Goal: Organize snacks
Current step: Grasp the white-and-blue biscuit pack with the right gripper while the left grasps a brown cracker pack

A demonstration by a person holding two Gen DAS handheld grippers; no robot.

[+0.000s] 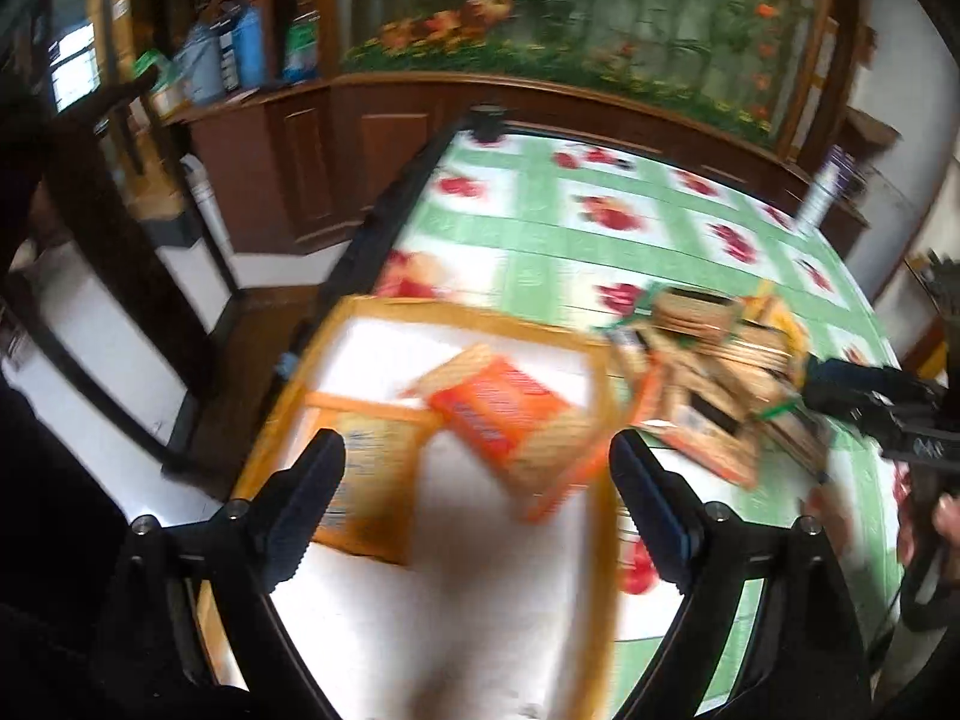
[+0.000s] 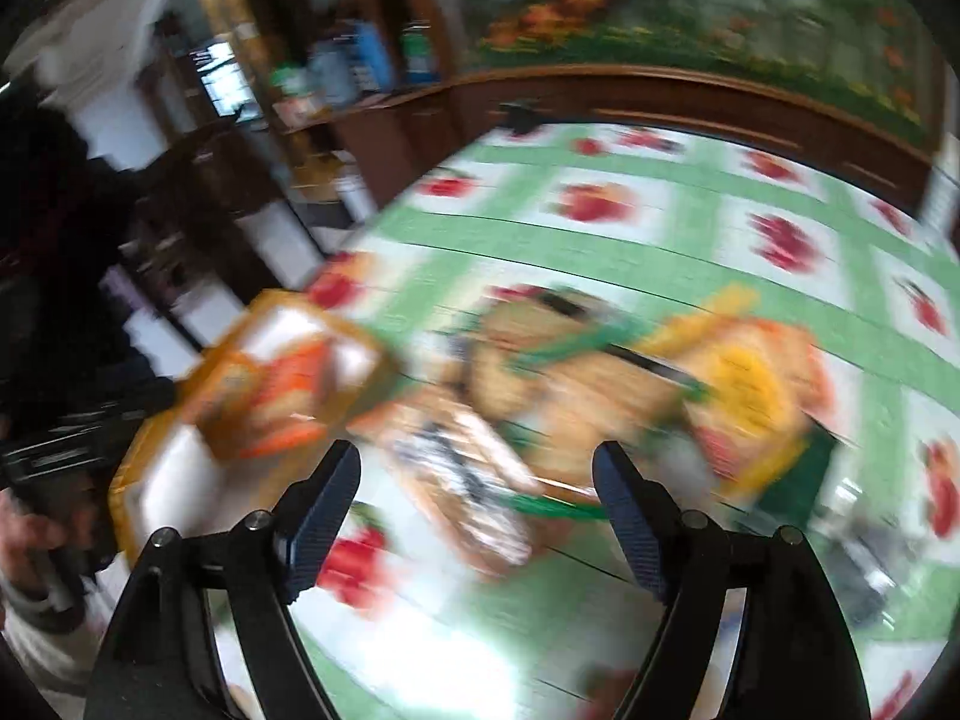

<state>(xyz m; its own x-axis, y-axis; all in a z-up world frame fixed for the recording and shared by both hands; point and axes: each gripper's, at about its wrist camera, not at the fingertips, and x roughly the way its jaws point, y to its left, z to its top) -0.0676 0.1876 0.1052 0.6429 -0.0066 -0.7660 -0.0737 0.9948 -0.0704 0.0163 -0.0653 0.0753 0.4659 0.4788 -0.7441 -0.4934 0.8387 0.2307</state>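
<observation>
An orange-rimmed white tray lies at the table's near left corner and holds an orange snack packet and a tan packet. My left gripper is open and empty above the tray. A pile of snack packets lies right of the tray. In the blurred right wrist view my right gripper is open and empty above the pile, with a yellow packet at its right and the tray at left.
The table has a green and white cloth with red fruit prints. A wooden cabinet with bottles stands behind. The table's left edge drops to the floor. The right gripper shows at the left view's right edge.
</observation>
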